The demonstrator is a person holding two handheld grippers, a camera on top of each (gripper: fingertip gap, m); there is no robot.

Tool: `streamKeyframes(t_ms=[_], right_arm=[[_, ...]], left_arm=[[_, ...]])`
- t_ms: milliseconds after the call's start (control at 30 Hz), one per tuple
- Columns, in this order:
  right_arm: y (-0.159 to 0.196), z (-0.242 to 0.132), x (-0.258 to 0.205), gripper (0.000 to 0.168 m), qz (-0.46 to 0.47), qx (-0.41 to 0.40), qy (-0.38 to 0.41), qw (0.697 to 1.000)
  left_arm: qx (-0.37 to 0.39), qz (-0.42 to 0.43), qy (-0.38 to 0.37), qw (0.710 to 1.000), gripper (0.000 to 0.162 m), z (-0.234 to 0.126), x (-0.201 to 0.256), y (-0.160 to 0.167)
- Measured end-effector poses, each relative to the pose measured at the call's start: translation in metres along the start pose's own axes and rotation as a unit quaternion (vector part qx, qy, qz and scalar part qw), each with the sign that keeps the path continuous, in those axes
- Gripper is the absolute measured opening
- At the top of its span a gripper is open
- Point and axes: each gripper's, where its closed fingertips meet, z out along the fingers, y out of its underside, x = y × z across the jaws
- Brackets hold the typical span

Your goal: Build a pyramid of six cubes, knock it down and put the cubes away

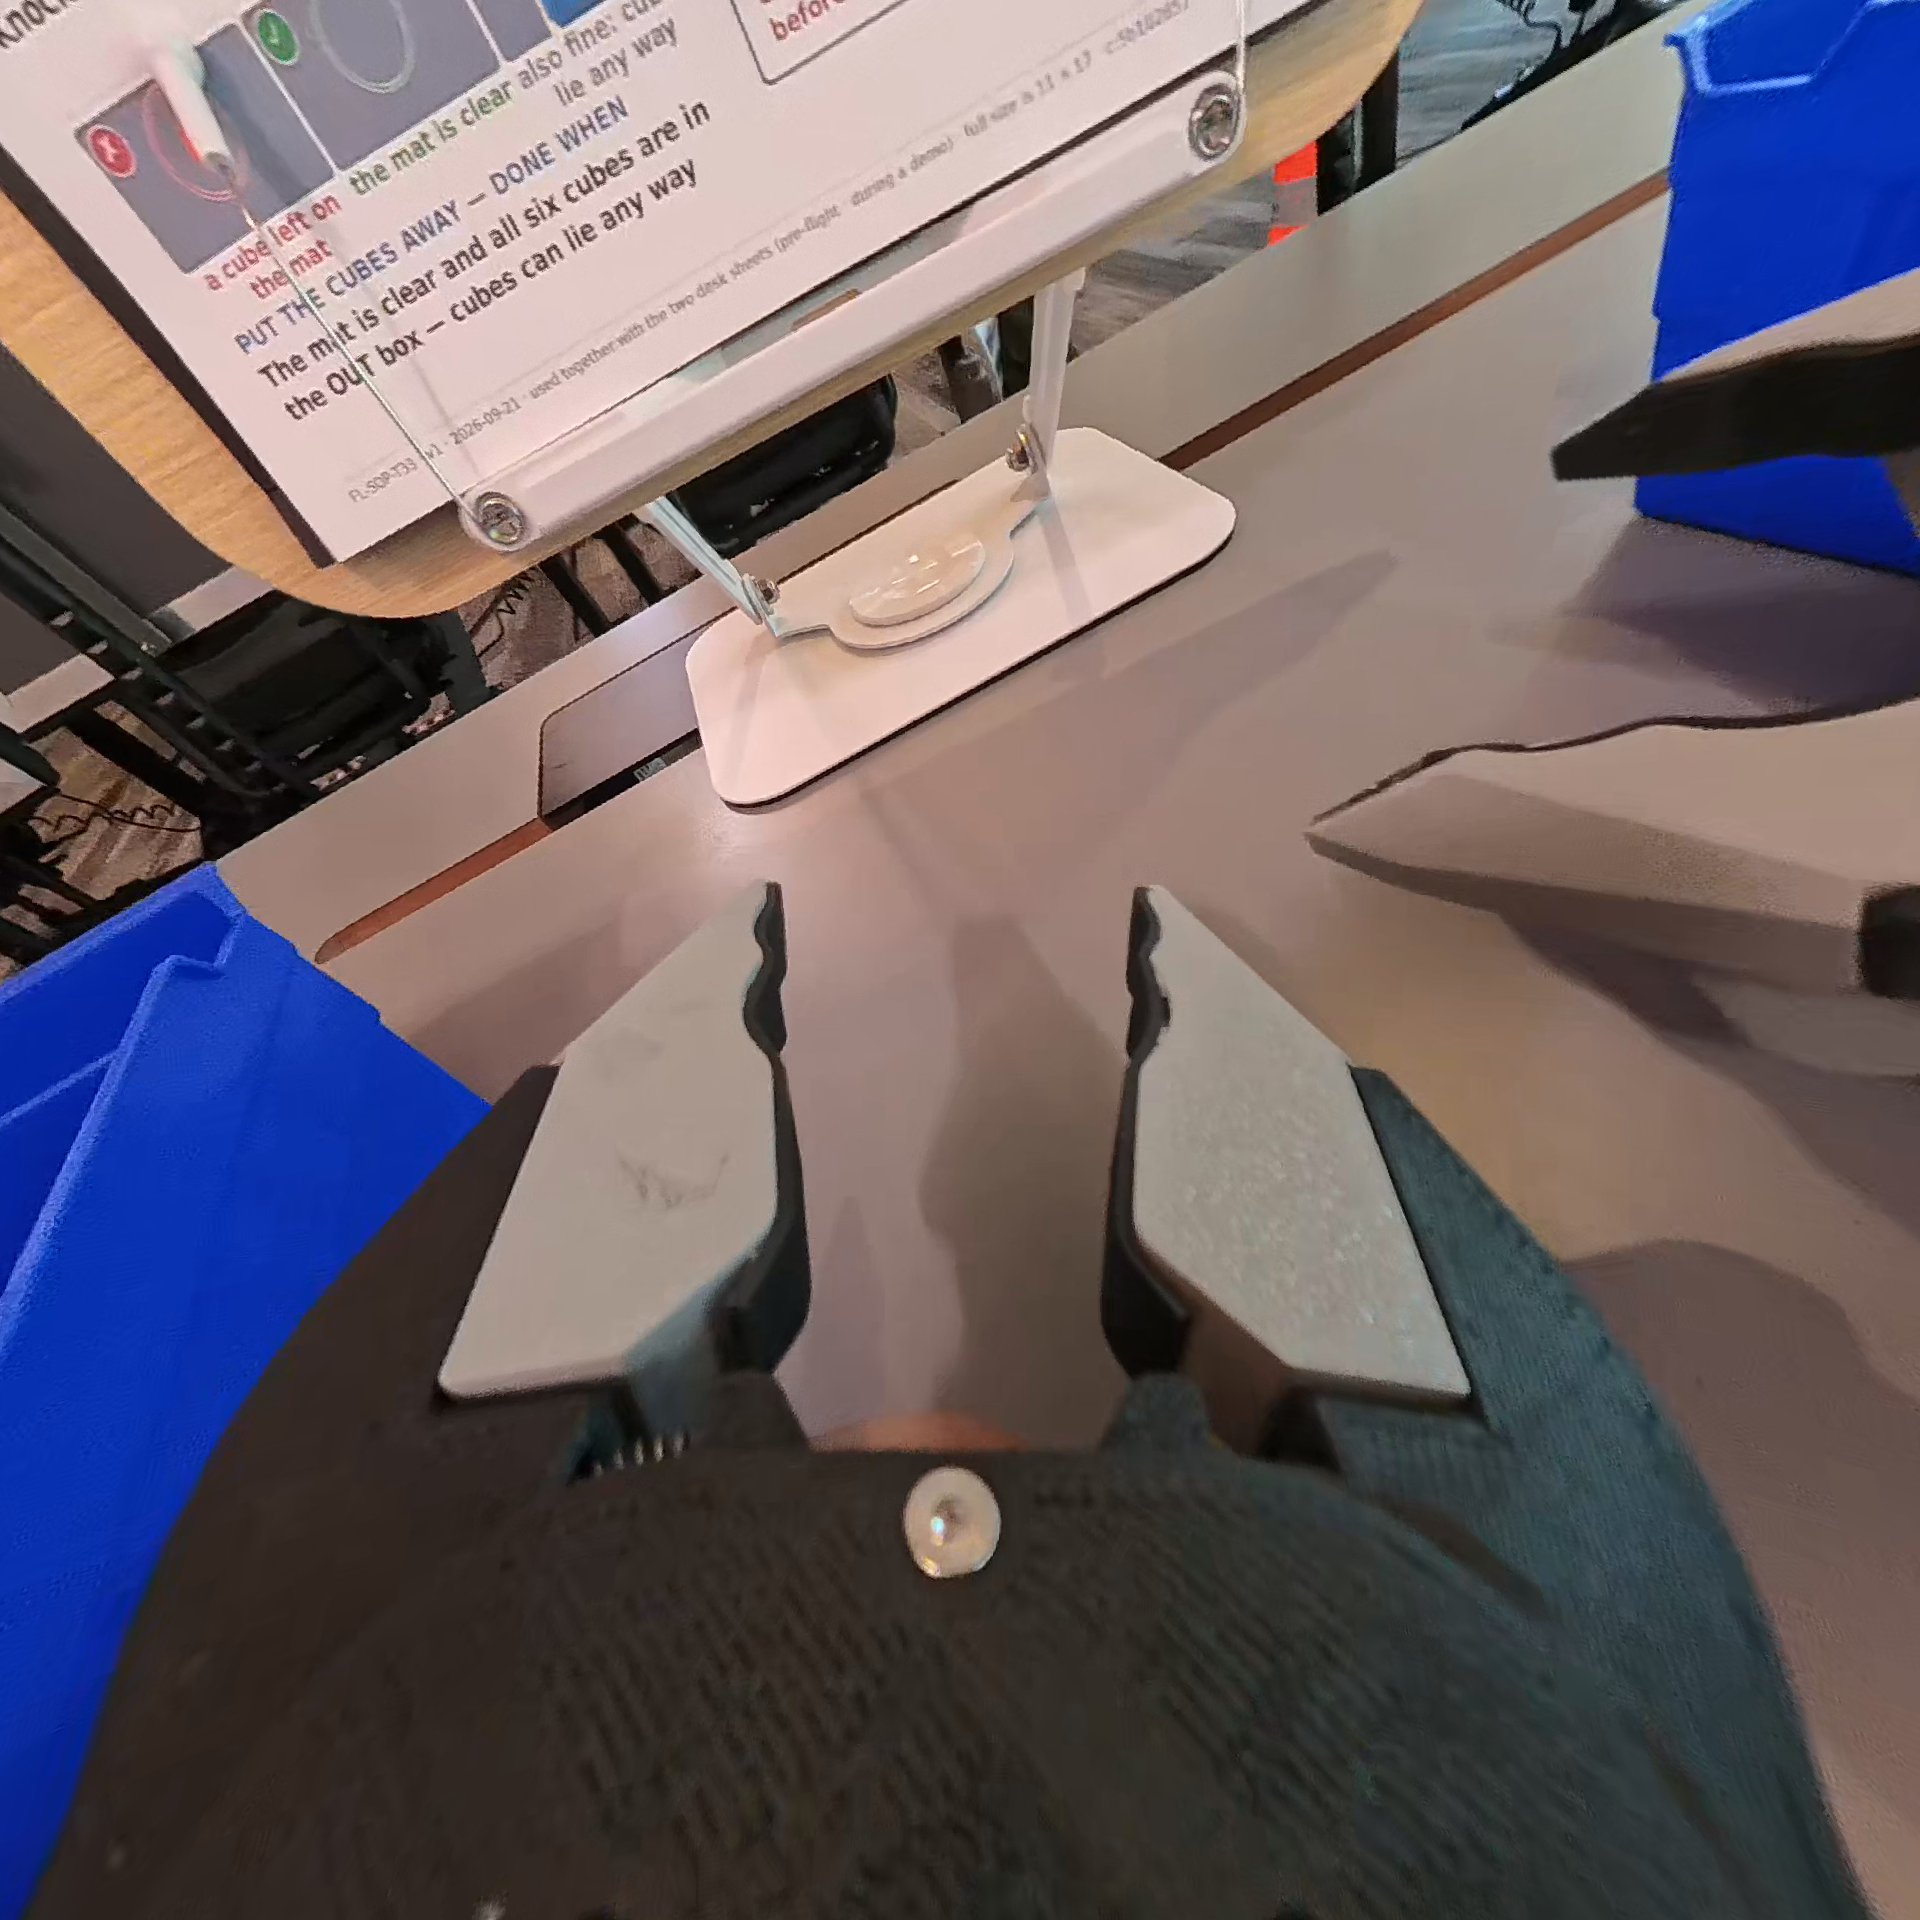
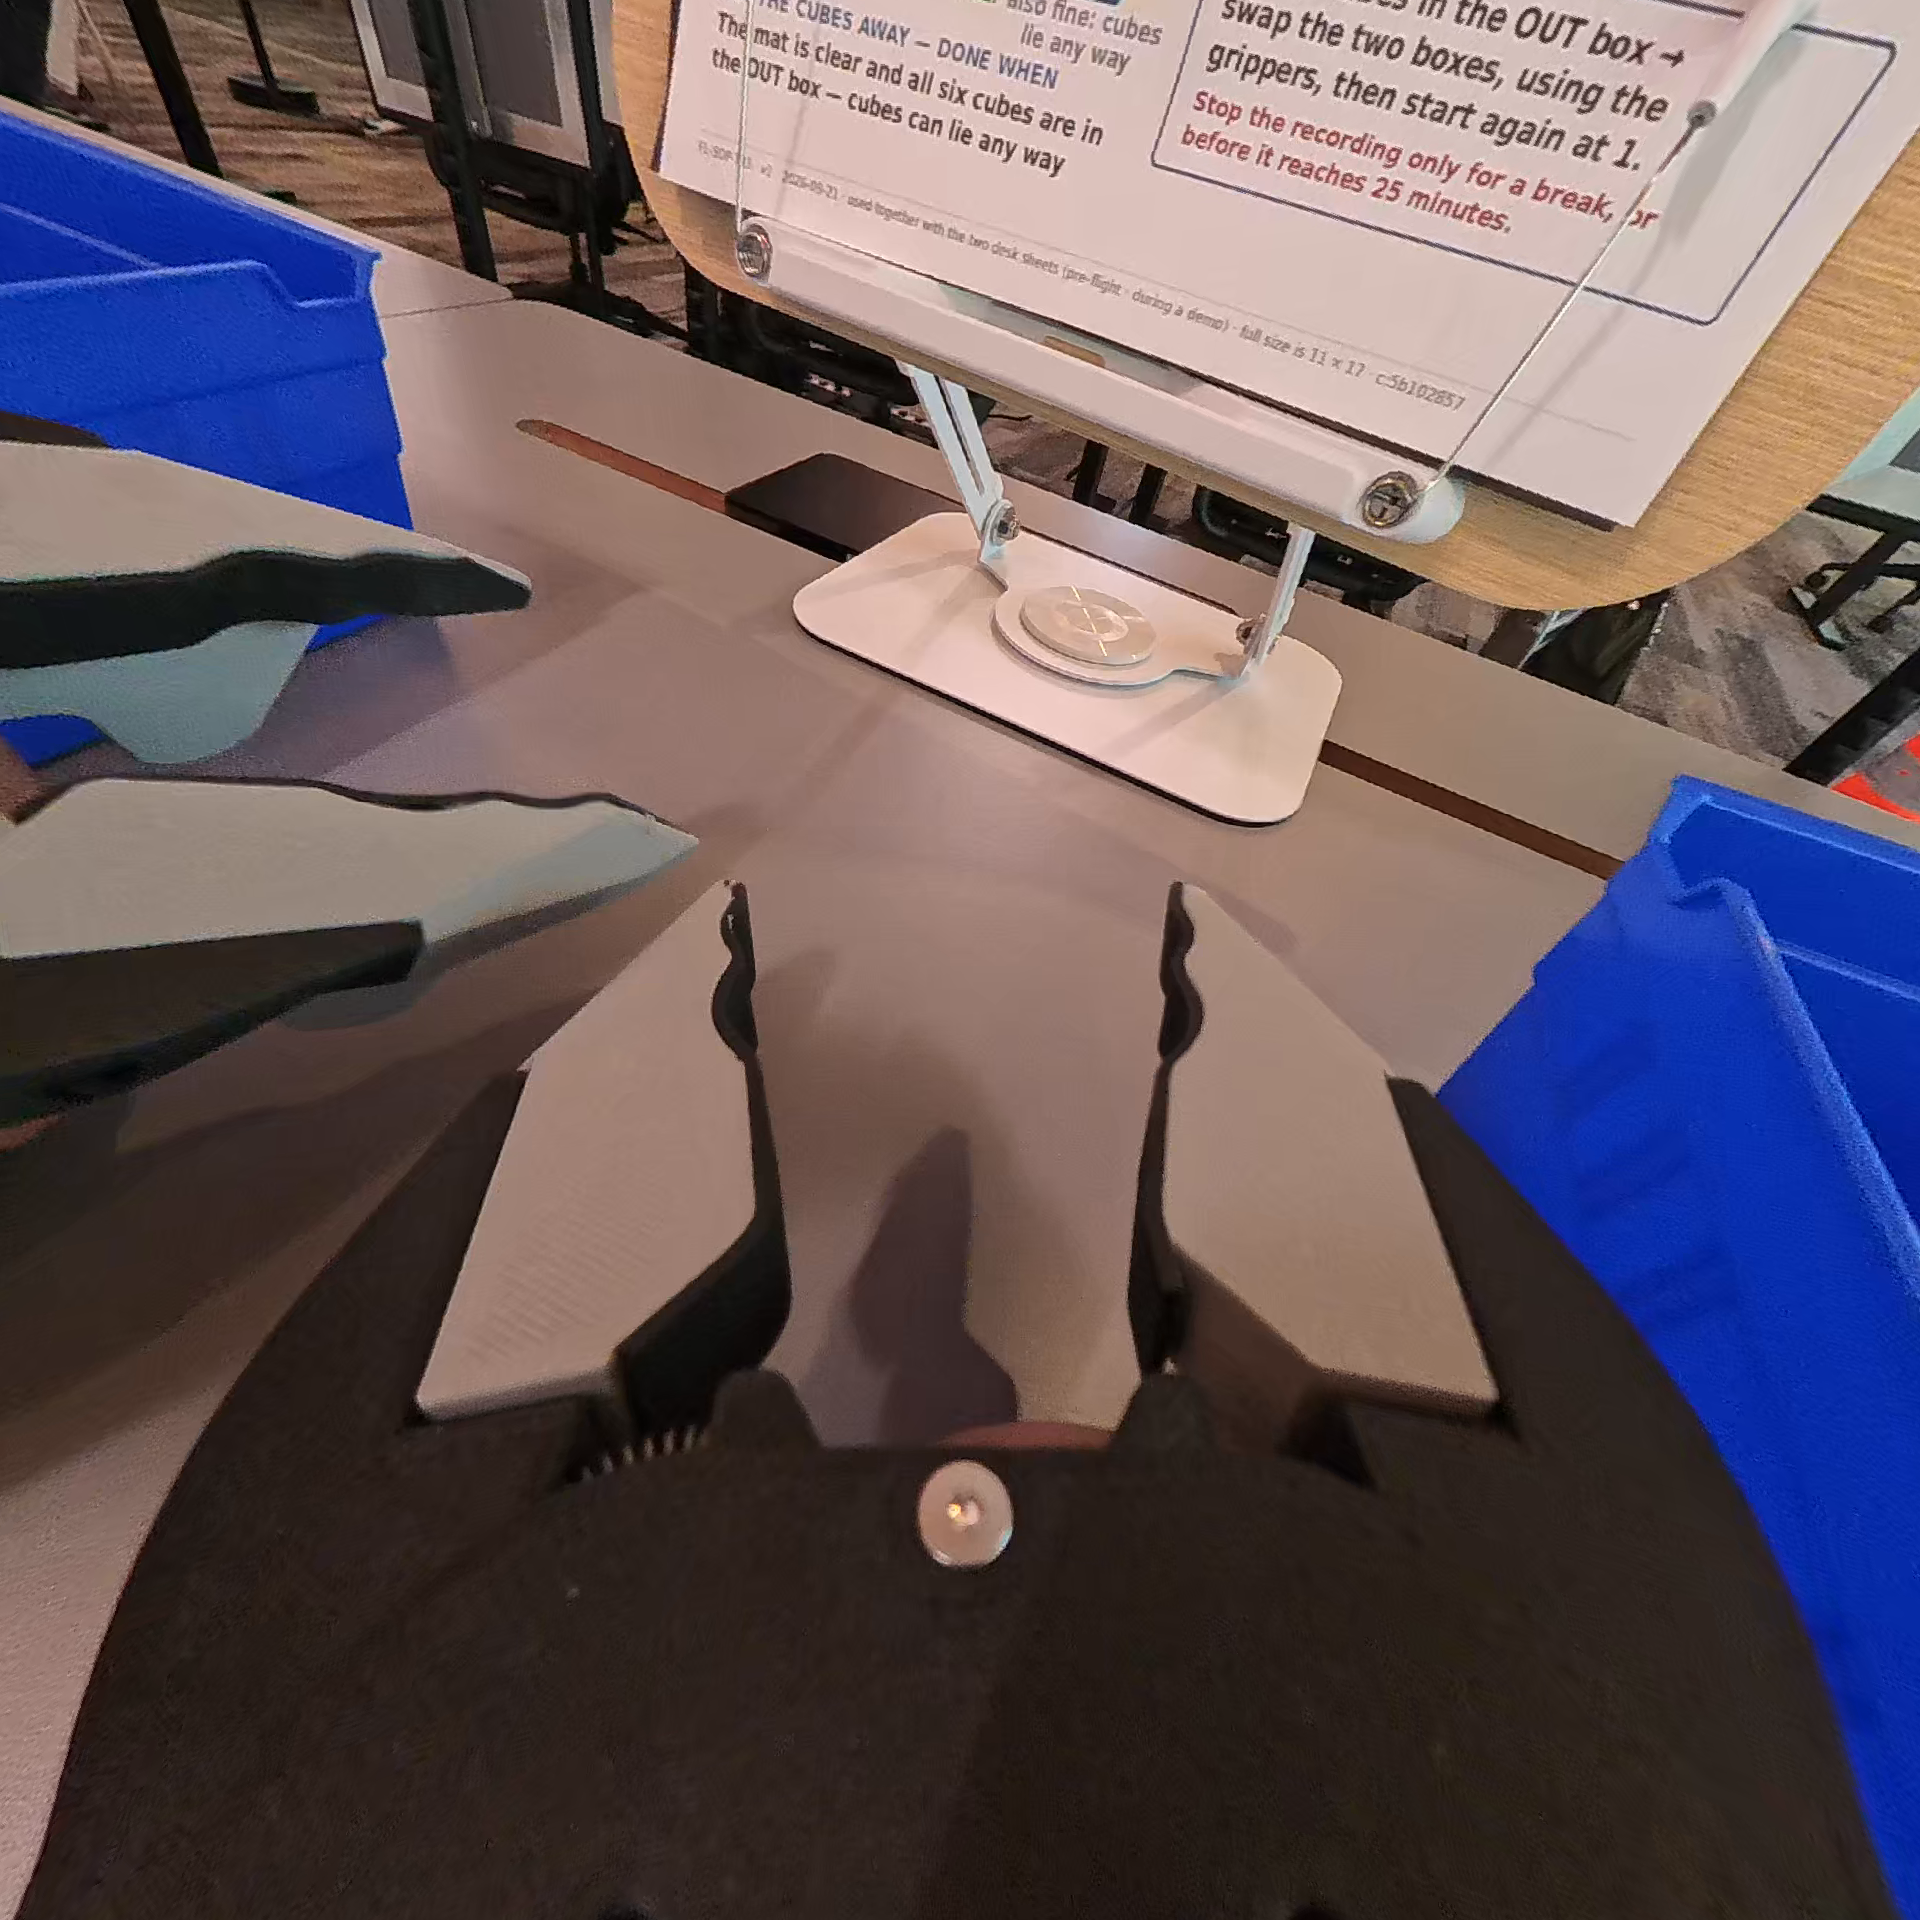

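No cubes show in either view. My left gripper (image 1: pixel 956 904) is open and empty above the grey table (image 1: pixel 1039 831). My right gripper (image 2: pixel 951 899) is open and empty above the same table (image 2: pixel 935 810). The right gripper's fingers (image 1: pixel 1600 873) show at the right edge of the left wrist view. The left gripper's fingers (image 2: pixel 343 862) show at the left edge of the right wrist view. A blue bin (image 1: pixel 187 1174) stands close on the left of the left gripper. Another blue bin (image 2: pixel 1745 1143) stands close on the right of the right gripper.
A white stand (image 1: pixel 966 613) with a wooden board and a printed instruction sheet (image 1: pixel 582 208) stands at the table's far edge, ahead of both grippers; it also shows in the right wrist view (image 2: pixel 1081 665). Chairs and carpet lie beyond the table. The far bin shows in each view (image 1: pixel 1787 260) (image 2: pixel 197 312).
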Motion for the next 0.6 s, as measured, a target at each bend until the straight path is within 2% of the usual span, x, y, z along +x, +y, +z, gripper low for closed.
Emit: streamKeyframes(t_ms=[200, 433, 533, 600], right_arm=[[0.0, 0.002, -0.006, 0.074, -0.001, -0.002, -0.011, 1.0], [0.0, 0.009, -0.015, 0.074, -0.021, -0.008, -0.02, 1.0], [-0.002, 0.015, -0.021, 0.072, -0.028, -0.007, -0.035, 0.999], [-0.006, 0.018, -0.024, 0.069, -0.035, 0.001, -0.034, 0.999]], left_arm=[[-0.008, -0.009, 0.013, 1.0, 0.065, -0.002, 0.001, 0.004], [0.001, -0.054, 0.038, 0.998, 0.056, -0.002, 0.0, 0.002], [0.009, -0.053, 0.059, 0.997, 0.056, 0.004, 0.002, -0.002], [0.02, -0.042, 0.052, 0.998, 0.05, 0.01, 0.0, -0.007]])
